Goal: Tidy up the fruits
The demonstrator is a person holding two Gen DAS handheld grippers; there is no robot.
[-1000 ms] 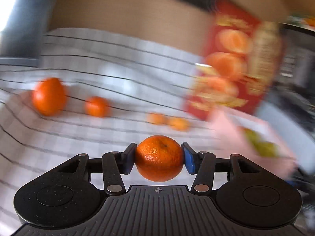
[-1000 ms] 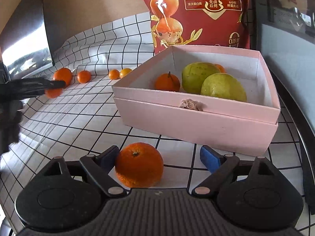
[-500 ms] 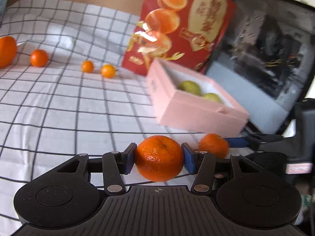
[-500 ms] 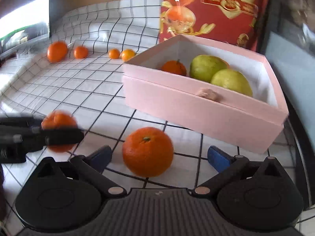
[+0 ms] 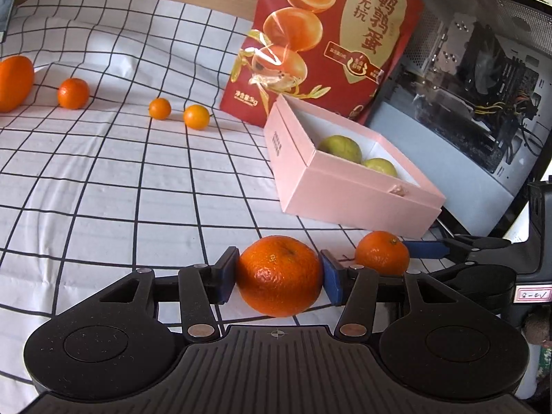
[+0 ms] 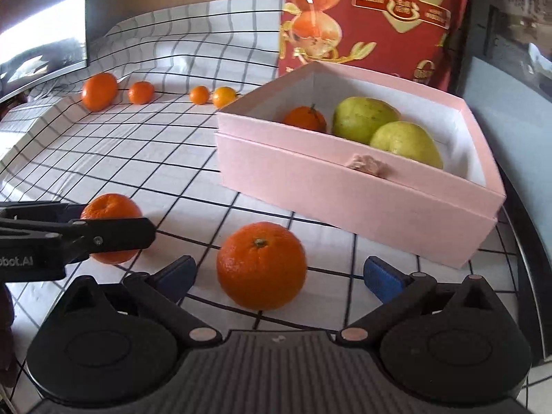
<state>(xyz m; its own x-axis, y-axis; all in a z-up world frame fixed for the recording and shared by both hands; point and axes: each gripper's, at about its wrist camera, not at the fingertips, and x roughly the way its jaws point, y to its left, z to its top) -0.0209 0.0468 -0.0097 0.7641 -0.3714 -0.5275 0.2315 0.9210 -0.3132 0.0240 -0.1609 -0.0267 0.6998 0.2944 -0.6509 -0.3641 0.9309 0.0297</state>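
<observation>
My left gripper (image 5: 279, 276) is shut on a mandarin (image 5: 280, 275), held low over the checked cloth; it also shows in the right wrist view (image 6: 111, 227). My right gripper (image 6: 281, 272) is open around a second mandarin (image 6: 261, 265) that sits on the cloth, pads not touching it. That mandarin shows in the left wrist view (image 5: 382, 252) too. The open pink box (image 6: 345, 193) stands just beyond, holding two green pears (image 6: 386, 127) and one mandarin (image 6: 305, 118).
Several loose oranges and kumquats (image 6: 100, 90) (image 6: 224, 96) lie in a row at the far left of the cloth. A red snack bag (image 5: 321, 41) stands behind the box. A computer case (image 5: 483, 86) is at the right.
My left gripper swung right with its mandarin, from facing the row of oranges to beside my right gripper. My right gripper moved slightly closer to its mandarin.
</observation>
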